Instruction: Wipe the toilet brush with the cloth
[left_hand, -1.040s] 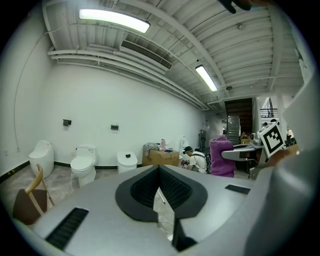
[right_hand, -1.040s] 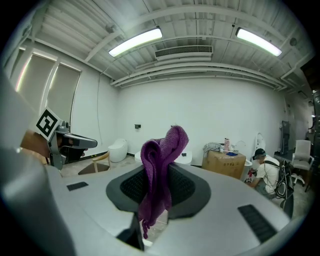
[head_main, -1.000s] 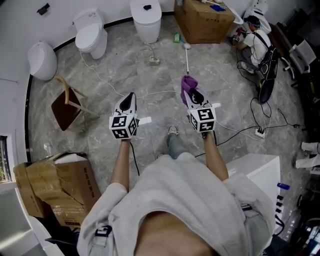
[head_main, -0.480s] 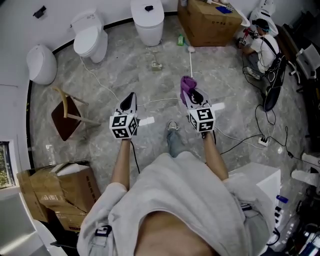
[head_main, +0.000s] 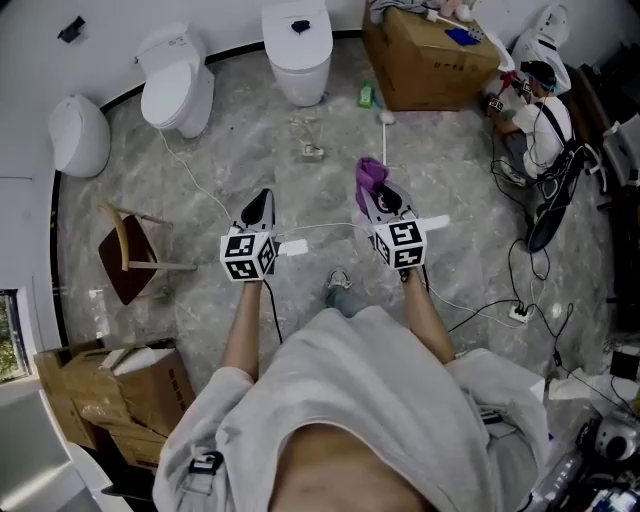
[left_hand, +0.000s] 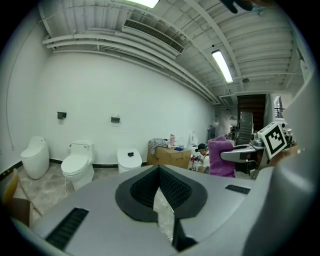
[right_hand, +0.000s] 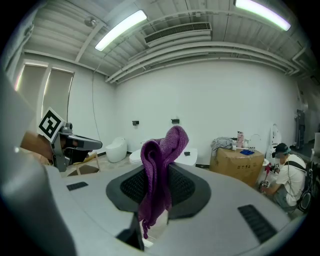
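- Toilet brush (head_main: 384, 138): what I take for it is a thin white stick with a pale head, lying on the marble floor (head_main: 240, 140) ahead of the person. It is well apart from both grippers.
- The cloth (head_main: 368, 174) is purple and hangs pinched between the closed jaws of the right gripper (head_main: 376, 192), bunched above them with a tail below.
- The left gripper (head_main: 262, 196) has its jaws brought together with nothing between them.
- Judged from this, only the cloth is in hand. The brush is not yet picked up or touched, so no wiping has begun. What is left is reaching the brush, taking it with the free gripper and rubbing it with the cloth.
- Three white toilets (head_main: 176, 84) stand along the far wall, with a cardboard box (head_main: 430, 58) and a small green bottle (head_main: 365, 94) just beyond the brush.
- White cables (head_main: 210, 185) trail over the floor between the person and the brush, and could catch a foot.
- A tipped wooden chair (head_main: 128, 262) lies to the left, and a seated person (head_main: 542, 112) is at the right.
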